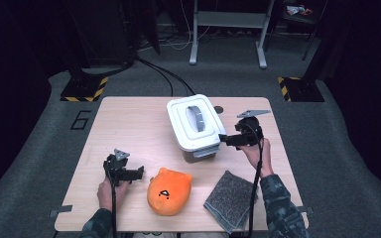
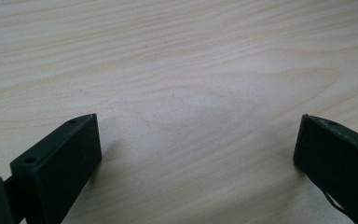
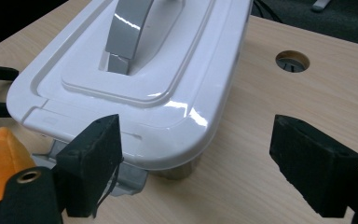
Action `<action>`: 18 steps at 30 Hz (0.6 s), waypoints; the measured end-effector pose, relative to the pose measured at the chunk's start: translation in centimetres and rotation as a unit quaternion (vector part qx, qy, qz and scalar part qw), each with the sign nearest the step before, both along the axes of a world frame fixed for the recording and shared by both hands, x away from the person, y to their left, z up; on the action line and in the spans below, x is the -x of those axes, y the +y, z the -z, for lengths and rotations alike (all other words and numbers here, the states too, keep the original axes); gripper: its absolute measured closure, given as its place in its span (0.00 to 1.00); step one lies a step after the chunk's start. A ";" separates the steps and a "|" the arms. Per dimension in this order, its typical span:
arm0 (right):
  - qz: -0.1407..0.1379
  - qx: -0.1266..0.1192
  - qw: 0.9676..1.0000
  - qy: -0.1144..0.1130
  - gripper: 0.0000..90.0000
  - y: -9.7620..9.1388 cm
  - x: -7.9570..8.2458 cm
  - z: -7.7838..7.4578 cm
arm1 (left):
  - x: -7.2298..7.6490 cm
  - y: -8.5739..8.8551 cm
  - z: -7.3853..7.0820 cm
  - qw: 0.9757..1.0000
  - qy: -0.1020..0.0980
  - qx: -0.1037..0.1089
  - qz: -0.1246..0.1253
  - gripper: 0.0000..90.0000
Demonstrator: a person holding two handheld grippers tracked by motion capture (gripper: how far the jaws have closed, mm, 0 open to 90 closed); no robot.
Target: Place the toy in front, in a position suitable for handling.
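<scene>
A white lidded box (image 1: pixel 196 130) with a grey handle (image 1: pixel 197 119) stands on the wooden table (image 1: pixel 129 124), right of centre. My right gripper (image 1: pixel 224 139) is at the box's near right corner and is open. In the right gripper view its jaws (image 3: pixel 193 135) stand wide, with the corner of the lid (image 3: pixel 168 51) between them and no pad pressing on it. An orange plush toy (image 1: pixel 169 190) lies near the front edge. Just left of the toy, my left gripper (image 1: pixel 140 172) is held low and open, and its own view has bare wood between the jaws (image 2: pixel 198 140).
A grey cloth (image 1: pixel 230 199) lies at the front right, beside the right forearm. A round cable hole (image 1: pixel 219 109) sits in the table behind the box. A clear latch (image 3: pixel 130 179) hangs under the lid's near end. The orange toy (image 3: pixel 0 158) edges into the right gripper view.
</scene>
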State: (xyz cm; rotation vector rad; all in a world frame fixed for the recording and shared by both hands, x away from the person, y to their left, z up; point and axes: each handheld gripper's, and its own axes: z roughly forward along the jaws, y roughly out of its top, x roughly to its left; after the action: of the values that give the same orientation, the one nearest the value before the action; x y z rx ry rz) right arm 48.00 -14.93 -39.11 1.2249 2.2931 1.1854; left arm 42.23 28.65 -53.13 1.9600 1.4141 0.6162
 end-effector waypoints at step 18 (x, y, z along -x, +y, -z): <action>-0.024 0.006 1.000 0.017 0.39 1.5 -0.6 0.9 | 0.0 0.0 0.0 1.000 0.000 0.000 0.000 0.00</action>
State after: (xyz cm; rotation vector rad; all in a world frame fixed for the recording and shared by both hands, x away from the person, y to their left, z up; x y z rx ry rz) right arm 48.57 -13.40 -39.98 1.2012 2.3631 1.1738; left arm 42.23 28.65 -53.13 1.9600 1.4138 0.6161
